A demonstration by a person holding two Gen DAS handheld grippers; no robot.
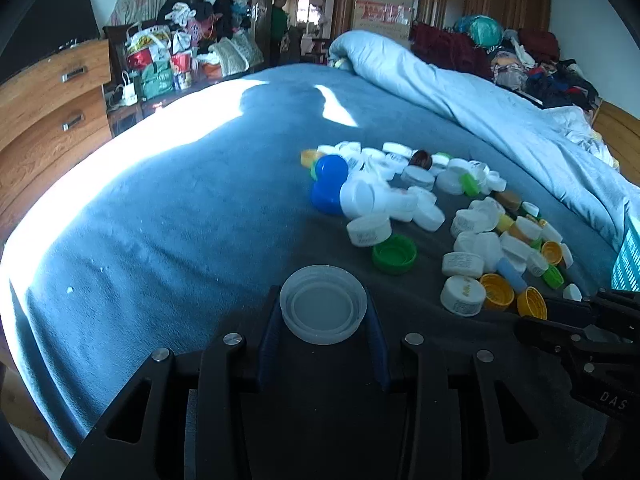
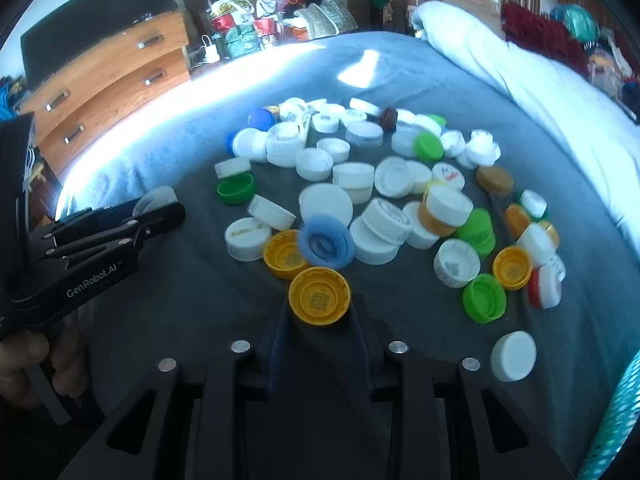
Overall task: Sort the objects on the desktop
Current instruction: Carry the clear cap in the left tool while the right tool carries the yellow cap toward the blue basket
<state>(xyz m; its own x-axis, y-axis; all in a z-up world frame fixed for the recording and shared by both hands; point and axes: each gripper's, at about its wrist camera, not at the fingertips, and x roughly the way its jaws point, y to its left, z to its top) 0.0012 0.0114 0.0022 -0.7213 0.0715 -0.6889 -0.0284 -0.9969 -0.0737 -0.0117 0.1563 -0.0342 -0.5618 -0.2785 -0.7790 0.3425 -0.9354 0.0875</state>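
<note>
The translucent cap sits open side up between the two blue-padded fingers of the left hand-held gripper, which is clenched on it: both pads press against its ribbed rim. The cap is round, shallow and frosted plastic, with a raised inner ring. The yellow cap sits likewise, open side up, between the fingers of the right hand-held gripper, which grasps it at its ribbed sides; a printed square code shows on its inner floor. Just beyond the yellow cap, a light blue cap appears tilted and blurred, and a second yellow cap lies beside it. Behind these spreads the pile of caps, mostly white plastic with printed labels, mixed with green, yellow, orange, brown and dark blue ones, some upright, some inverted, some leaning on neighbours. A green cap lies open side up near the left hand-held gripper, apart from the translucent cap. All caps rest on a grey-blue bed cover of soft, napped fabric, with a pale rolled quilt along its far edge. In the right wrist view, a person's hand grips the black handle of the left hand-held gripper. A wooden dresser with metal handles stands beside the bed.
</note>
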